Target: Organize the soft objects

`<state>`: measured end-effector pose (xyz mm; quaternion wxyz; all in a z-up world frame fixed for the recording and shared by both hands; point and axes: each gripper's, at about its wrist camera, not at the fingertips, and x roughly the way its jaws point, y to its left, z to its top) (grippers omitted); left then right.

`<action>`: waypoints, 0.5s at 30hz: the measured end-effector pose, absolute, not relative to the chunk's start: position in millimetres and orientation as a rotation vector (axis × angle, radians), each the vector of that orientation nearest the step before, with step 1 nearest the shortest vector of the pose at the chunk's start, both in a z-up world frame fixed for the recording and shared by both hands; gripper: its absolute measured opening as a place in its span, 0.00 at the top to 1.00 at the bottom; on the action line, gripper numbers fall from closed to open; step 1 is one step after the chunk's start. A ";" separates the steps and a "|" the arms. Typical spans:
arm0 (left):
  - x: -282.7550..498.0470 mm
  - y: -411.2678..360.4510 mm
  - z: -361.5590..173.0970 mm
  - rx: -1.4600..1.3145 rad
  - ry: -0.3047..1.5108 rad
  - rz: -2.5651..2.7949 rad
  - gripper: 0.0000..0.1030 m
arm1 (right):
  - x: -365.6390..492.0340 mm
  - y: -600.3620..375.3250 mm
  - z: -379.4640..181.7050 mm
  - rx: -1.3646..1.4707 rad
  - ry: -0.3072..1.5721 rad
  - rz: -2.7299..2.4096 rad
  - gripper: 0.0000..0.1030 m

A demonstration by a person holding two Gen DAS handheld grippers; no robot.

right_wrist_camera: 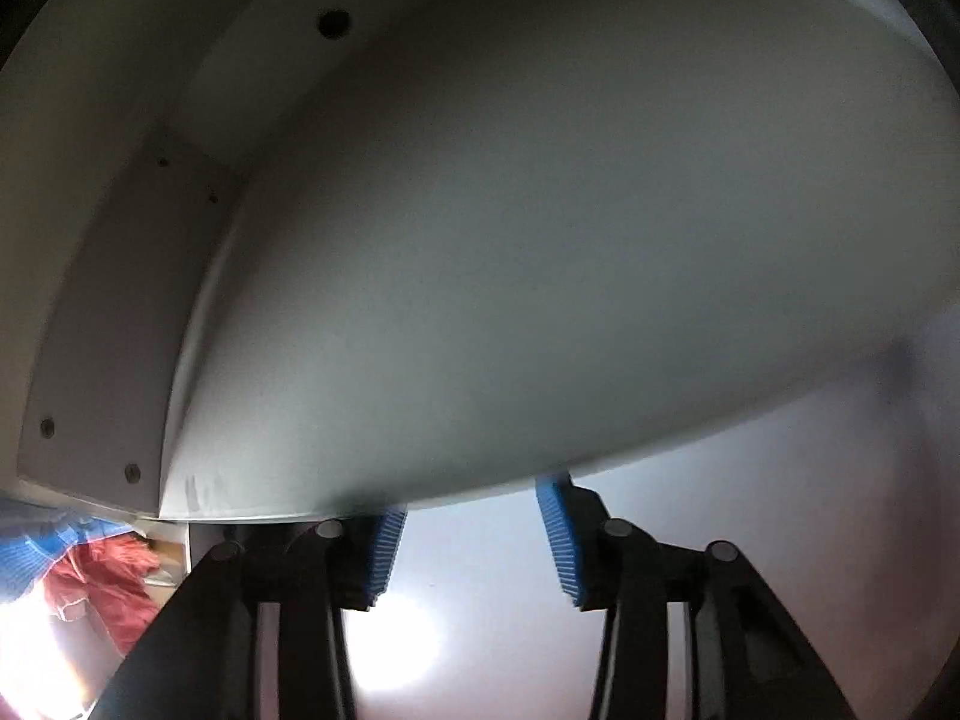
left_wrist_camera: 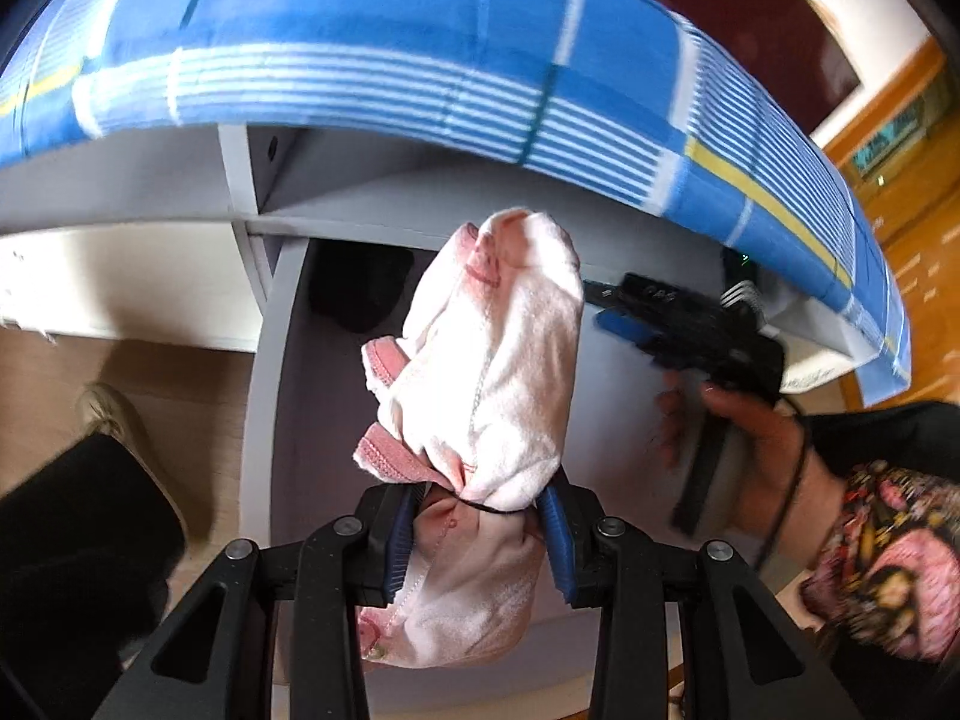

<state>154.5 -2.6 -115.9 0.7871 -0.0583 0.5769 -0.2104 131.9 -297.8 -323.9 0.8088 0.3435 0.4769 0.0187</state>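
- A blue checked cloth (left_wrist_camera: 372,30) with white stripes and a thin yellow line is arching across the whole top of the left wrist view, draping over the upper edge of a grey cabinet (left_wrist_camera: 336,210) and hanging lower toward the right of the frame.
- The cabinet's open compartment (left_wrist_camera: 312,420) is occupying the centre of that view; a dark item (left_wrist_camera: 360,288) is sitting at its back, too shadowed to identify.
- In the right wrist view a pale grey panel (right_wrist_camera: 540,210) is filling nearly the whole frame, with a screwed side board (right_wrist_camera: 108,330) running down the left and a glossy surface (right_wrist_camera: 480,600) showing glare at the bottom centre.
- Wooden flooring (left_wrist_camera: 120,360) is showing at left of the left wrist view, with a person's dark trouser leg (left_wrist_camera: 78,540) and a light shoe (left_wrist_camera: 108,414) standing on it.
- Blue fabric and a red garment (right_wrist_camera: 102,588) are lying at the lower left of the right wrist view, outside the panel's edge.
- The left gripper (left_wrist_camera: 480,534) is clamping a pink-and-white soft garment (left_wrist_camera: 498,348) at bottom centre; the bundle is rising in front of the compartment mouth, clear of its left wall.
- The right gripper (left_wrist_camera: 654,324), blurred, is reaching into the compartment at right under the cloth's edge, held by a hand (left_wrist_camera: 756,438) with a floral sleeve (left_wrist_camera: 888,558).
- Its own camera is showing the jaws standing parted with nothing between the blue pads (right_wrist_camera: 555,534), their tips meeting the panel's lower edge.
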 end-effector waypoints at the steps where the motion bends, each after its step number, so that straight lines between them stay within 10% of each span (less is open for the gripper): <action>1: 155.9 -1.1 -117.2 -0.145 1.247 -0.454 0.64 | 133.5 -293.6 -331.8 0.762 1.033 0.038 0.57; 15: 157.2 17.1 -115.3 -0.212 1.227 -0.391 0.64 | 156.2 -212.3 -315.0 0.023 0.922 -0.099 0.57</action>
